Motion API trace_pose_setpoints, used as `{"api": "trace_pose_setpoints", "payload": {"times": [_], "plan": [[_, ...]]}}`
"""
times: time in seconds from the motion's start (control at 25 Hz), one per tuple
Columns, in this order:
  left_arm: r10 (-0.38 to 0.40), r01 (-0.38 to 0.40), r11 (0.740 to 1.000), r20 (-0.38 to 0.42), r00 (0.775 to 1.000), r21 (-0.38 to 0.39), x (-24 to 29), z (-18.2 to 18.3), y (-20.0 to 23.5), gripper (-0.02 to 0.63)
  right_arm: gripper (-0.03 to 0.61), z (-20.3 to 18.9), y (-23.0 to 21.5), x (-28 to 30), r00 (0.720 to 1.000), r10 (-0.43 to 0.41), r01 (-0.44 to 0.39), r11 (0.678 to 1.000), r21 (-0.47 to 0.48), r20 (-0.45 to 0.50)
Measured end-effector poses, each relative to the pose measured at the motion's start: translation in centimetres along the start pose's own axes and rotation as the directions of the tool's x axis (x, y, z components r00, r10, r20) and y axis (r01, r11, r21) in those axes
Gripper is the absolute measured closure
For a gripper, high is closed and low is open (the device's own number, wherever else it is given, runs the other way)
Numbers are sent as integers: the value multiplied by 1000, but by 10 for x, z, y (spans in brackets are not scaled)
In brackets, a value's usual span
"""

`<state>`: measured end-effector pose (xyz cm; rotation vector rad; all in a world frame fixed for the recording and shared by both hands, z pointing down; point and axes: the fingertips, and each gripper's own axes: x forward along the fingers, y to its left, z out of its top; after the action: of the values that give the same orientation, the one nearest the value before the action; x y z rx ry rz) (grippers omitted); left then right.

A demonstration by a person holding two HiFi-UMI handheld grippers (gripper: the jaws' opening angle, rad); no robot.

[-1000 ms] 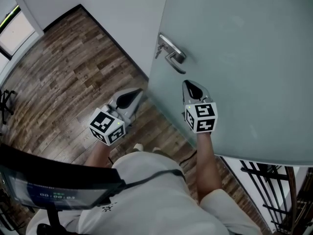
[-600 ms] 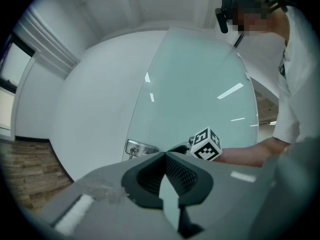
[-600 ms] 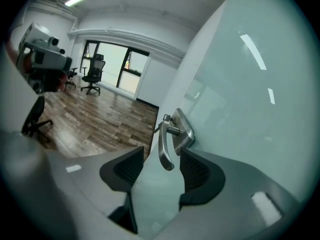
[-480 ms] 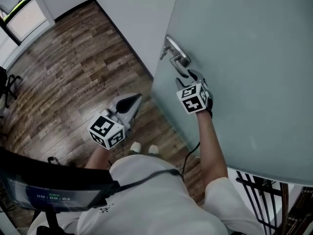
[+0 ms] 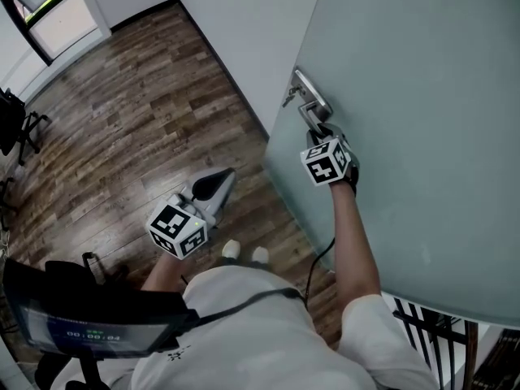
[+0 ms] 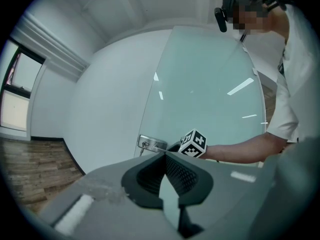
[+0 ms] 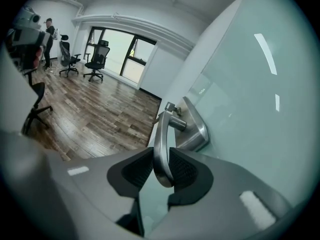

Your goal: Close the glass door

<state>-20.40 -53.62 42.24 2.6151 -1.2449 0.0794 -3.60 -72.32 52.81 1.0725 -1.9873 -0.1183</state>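
The frosted glass door [image 5: 422, 96] fills the right of the head view, its free edge towards the white wall. On it sits a metal lever handle [image 5: 313, 108] with a key in the lock plate. My right gripper [image 5: 319, 128] has just been closing and now has its pads pressed on the curved lever [image 7: 161, 139], one on each side. In the left gripper view the handle plate [image 6: 151, 144] and the right gripper's marker cube [image 6: 193, 143] show against the door [image 6: 210, 74]. My left gripper [image 5: 227, 173] hangs shut and holds nothing, over the floor left of the door edge.
Wood plank floor [image 5: 122, 96] spreads to the left, bounded by a white wall [image 5: 236, 23]. Office chairs [image 7: 97, 59] and a person stand far off by a window [image 7: 117, 49]. A black railing [image 5: 431, 340] shows behind the door at bottom right.
My right gripper rose from below the handle to the lever, rolled, and closed round it. The left gripper drifted slightly lower and stayed shut.
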Motion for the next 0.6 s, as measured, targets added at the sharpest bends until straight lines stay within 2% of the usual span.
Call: {"api": "trace_pose_setpoints", "payload": {"times": [0.6], "plan": [[12, -12, 1000, 13, 1000, -2, -19, -4, -2, 607, 489, -1, 7, -3, 999, 42, -42, 999, -8, -3]]}}
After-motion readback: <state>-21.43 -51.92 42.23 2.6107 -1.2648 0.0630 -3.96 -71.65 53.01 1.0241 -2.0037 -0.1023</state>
